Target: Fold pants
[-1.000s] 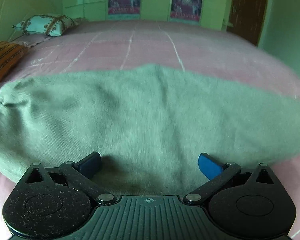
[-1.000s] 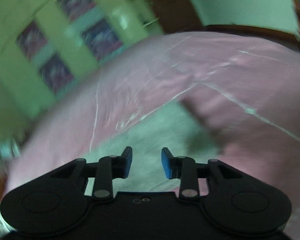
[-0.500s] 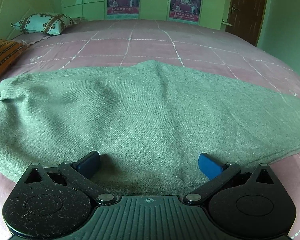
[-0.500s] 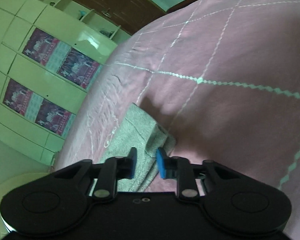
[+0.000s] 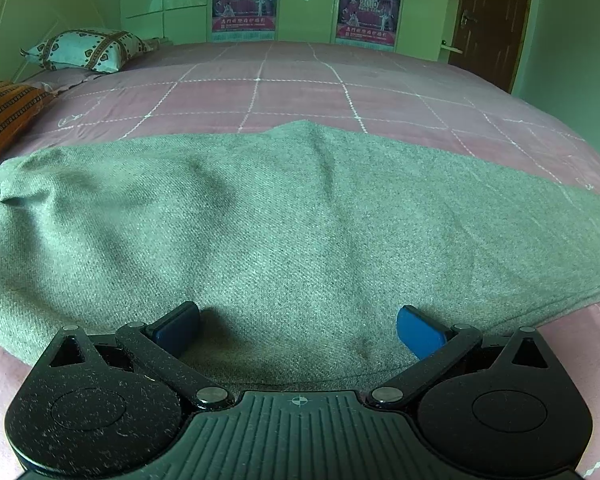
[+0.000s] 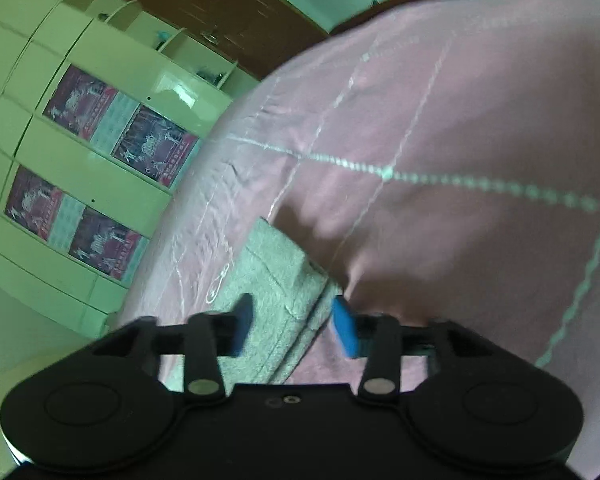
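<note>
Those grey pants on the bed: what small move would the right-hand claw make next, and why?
Probably close on the pants' hem end. The right gripper is open, its blue pads either side of that end, while the left gripper hangs open over the middle of the cloth, gripping nothing.

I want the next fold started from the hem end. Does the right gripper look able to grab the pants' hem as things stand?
Probably yes: the right gripper is open with the pants hem end lying between its fingers, nothing blocking on the pink bedspread.

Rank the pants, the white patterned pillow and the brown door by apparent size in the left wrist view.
1. pants, largest by far, though nearest the camera
2. brown door
3. white patterned pillow
Door and pillow look close; ranking unsure.
</note>
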A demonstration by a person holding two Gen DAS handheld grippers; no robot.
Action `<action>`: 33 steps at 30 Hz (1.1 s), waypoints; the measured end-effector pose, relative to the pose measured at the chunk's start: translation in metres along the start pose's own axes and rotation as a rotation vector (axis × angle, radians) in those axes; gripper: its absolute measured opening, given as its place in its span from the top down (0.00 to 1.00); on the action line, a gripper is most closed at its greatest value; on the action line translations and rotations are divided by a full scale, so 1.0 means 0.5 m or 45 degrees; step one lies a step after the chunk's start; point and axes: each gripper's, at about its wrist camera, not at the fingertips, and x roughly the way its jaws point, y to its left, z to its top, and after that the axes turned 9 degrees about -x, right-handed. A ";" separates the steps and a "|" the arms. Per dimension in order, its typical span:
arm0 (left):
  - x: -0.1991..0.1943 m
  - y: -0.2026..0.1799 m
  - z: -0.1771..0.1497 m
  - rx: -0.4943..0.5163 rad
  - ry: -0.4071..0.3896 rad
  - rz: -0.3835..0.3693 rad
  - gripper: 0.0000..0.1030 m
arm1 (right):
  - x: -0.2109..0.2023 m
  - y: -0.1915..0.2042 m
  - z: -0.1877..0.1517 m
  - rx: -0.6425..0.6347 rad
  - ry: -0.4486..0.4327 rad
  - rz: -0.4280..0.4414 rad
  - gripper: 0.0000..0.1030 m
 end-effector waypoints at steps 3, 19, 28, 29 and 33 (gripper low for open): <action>0.000 0.001 0.002 -0.001 0.004 -0.004 0.00 | 0.037 0.006 0.000 -0.034 0.059 -0.020 0.76; -0.033 -0.053 0.029 -0.113 -0.047 -0.028 0.00 | 0.015 0.039 0.002 -0.165 0.005 -0.062 0.77; -0.001 -0.400 -0.003 -0.053 -0.003 -0.180 0.00 | -0.032 0.045 -0.003 -0.164 -0.078 0.021 0.73; 0.007 -0.427 -0.011 -0.065 0.021 -0.171 0.00 | -0.029 0.046 -0.003 -0.161 -0.071 0.023 0.73; 0.019 -0.507 -0.040 -0.026 0.041 -0.107 0.00 | -0.020 0.043 -0.004 -0.159 -0.059 0.031 0.73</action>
